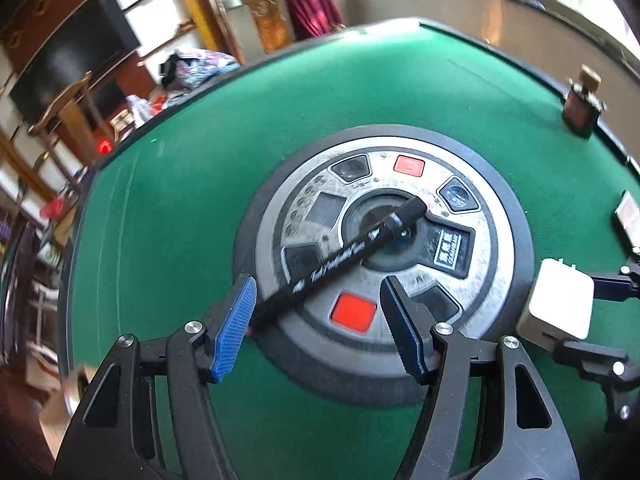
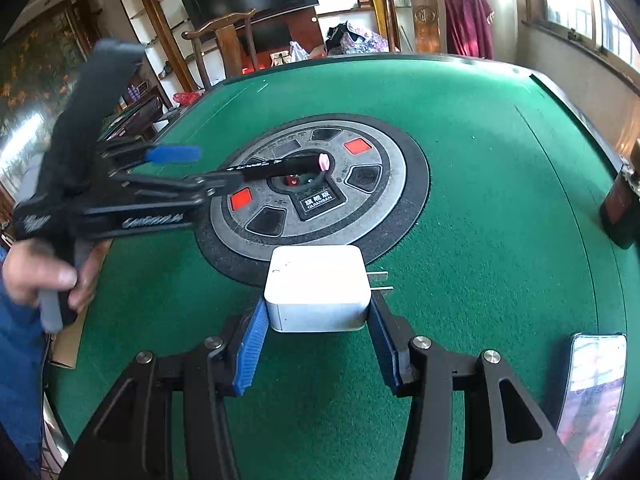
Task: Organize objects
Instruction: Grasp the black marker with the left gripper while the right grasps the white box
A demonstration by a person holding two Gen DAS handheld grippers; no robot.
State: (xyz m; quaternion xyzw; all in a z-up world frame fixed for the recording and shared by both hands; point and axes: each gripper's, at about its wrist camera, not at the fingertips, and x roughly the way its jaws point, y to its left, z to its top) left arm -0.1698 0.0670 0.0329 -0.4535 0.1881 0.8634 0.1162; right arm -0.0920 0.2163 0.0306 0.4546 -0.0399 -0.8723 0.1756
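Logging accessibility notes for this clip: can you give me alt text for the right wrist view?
The right gripper clamps a white plug-in charger over a green felt table, in front of its round grey control hub. At left, a hand holds the left gripper, jaws apart, beside a black pen.

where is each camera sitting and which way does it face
Left wrist: rides the left tool, looking down along its open fingers at the black pen on the table's round hub.
Right wrist: rides the right tool, which clamps the white charger; a hand shows at left.
Shared: the green table, hub, pen, charger, and each view shows the other tool.
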